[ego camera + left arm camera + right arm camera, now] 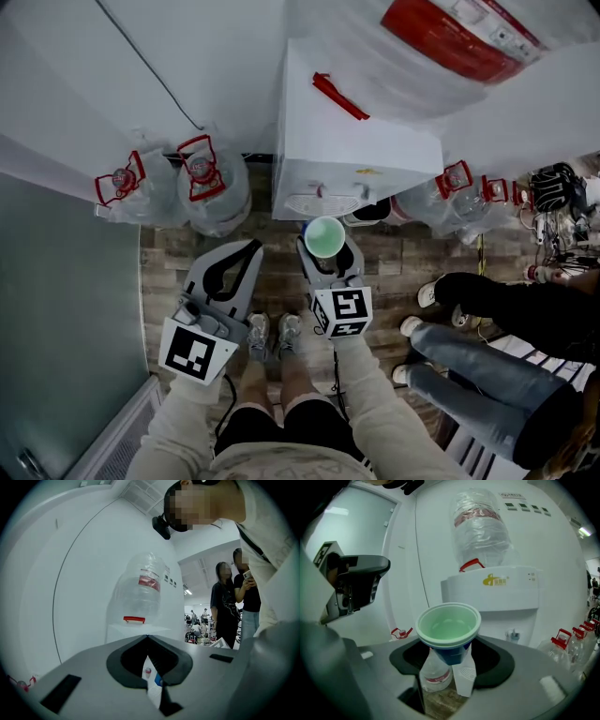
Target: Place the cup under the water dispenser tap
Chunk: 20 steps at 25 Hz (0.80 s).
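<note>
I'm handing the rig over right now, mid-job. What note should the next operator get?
Left hand-held gripper: jaws together, nothing in them, level with the right one.
Right hand-held gripper: closed on the green cup, which is upright.
Position: the cup is just in front of the water dispenser, not yet under the tap.
Done: cup in grip, facing the dispenser.
Left: move it in under the tap, set it down, release.

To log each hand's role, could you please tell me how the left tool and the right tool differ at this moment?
The right tool is closed on a green cup; the left tool holds nothing, its jaws together. The right tool sits straight before the water dispenser; the left tool is off to that dispenser's left side. Both are grey and carry a marker cube.
</note>
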Motion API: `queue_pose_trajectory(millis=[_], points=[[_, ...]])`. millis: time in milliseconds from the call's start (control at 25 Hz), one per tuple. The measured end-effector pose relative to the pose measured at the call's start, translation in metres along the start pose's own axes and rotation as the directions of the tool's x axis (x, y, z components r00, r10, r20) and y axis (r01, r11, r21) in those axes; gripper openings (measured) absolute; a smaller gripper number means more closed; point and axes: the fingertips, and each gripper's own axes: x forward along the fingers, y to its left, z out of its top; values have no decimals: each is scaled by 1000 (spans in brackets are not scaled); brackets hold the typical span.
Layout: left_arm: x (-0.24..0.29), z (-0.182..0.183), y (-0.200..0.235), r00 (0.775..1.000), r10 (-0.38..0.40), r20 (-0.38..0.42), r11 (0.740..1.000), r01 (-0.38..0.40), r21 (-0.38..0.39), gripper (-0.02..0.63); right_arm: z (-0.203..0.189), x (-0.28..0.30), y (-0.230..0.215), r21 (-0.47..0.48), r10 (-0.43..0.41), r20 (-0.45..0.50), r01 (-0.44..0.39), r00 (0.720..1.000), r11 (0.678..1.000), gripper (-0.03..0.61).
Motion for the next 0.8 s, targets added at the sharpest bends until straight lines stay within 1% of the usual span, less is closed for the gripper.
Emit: queue_pose_trajectory(millis=[280,600,800], points=[[-1,-45,3,1000,2,-17,1000,-2,2,6,-57,27,-6,-12,9,-42,-9,999,1000,290],[0,-92,6,999,16,-39,1000,-16,7,5,-113,59,-32,0,-24,-80,24,997,1000,290],[1,-118,7,998,20,-54,1000,-20,-7,6,-142,81,-48,3,-40,-103,41,994,999,290]])
